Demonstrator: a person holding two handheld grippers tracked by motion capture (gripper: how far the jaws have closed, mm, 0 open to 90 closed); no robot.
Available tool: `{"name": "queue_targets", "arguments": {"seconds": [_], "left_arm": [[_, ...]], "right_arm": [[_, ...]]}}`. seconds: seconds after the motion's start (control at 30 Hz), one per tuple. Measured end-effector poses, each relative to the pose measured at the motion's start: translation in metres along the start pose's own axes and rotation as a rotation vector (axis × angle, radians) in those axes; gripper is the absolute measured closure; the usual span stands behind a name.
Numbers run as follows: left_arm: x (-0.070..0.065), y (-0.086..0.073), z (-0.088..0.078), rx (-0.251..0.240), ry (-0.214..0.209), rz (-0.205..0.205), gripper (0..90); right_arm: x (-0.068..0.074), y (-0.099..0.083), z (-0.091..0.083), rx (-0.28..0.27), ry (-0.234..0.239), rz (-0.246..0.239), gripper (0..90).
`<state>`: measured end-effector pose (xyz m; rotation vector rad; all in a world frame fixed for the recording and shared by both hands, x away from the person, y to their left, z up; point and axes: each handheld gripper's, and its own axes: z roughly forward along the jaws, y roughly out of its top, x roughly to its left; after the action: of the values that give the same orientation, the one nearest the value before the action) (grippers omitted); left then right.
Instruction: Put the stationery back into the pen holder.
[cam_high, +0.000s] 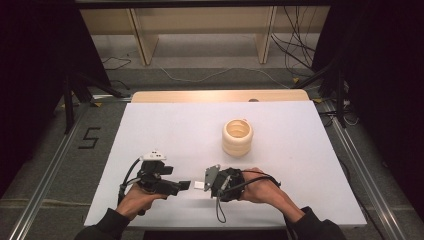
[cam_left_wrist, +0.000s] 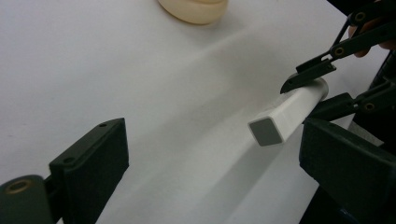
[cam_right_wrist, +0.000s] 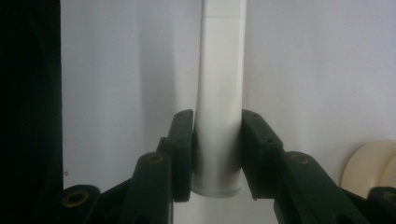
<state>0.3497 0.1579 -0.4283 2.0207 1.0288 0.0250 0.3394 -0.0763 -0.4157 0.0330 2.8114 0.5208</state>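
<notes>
Your right gripper (cam_right_wrist: 215, 154) clamps white tube (cam_right_wrist: 219, 93) at round end, above surface (cam_high: 165, 130), near side of cream ring stack (cam_high: 237, 137). Square end points into left gripper (cam_left_wrist: 210, 163), wide, nothing gripped — ready for handover.

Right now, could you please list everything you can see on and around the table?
white tube: one, white with a square grey-capped end, clamped in the right gripper and pointing toward the left gripper, above the table's near middle.
ribbed holder: one, cream, open-topped, upright on the table beyond the grippers.
table: one, white top with a wooden strip at the far edge.
wooden shelf frame: one, light wood, on the floor behind the table.
cables: several, dark and white, on the floor at the back.
floor mark "5": one, black, left of the table.
left gripper: one, black, jaws open, near left.
right gripper: one, black, shut on the tube.
hands and dark sleeves: two, from the near edge.
</notes>
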Motion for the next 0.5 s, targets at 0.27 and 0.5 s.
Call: {"name": "queue_targets", "arguments": {"seconds": [0.27, 0.5], "left_arm": [[-0.005, 0.010, 0.009, 0.081, -0.060, -0.003, 10.2], [-0.013, 0.019, 0.021, 0.179, -0.132, 0.027, 14.6]], "right_arm": [[0.010, -0.009, -0.006, -0.022, -0.058, -0.075, 67.5], [0.023, -0.016, -0.009, -0.026, -0.129, -0.183, 67.4]]}}
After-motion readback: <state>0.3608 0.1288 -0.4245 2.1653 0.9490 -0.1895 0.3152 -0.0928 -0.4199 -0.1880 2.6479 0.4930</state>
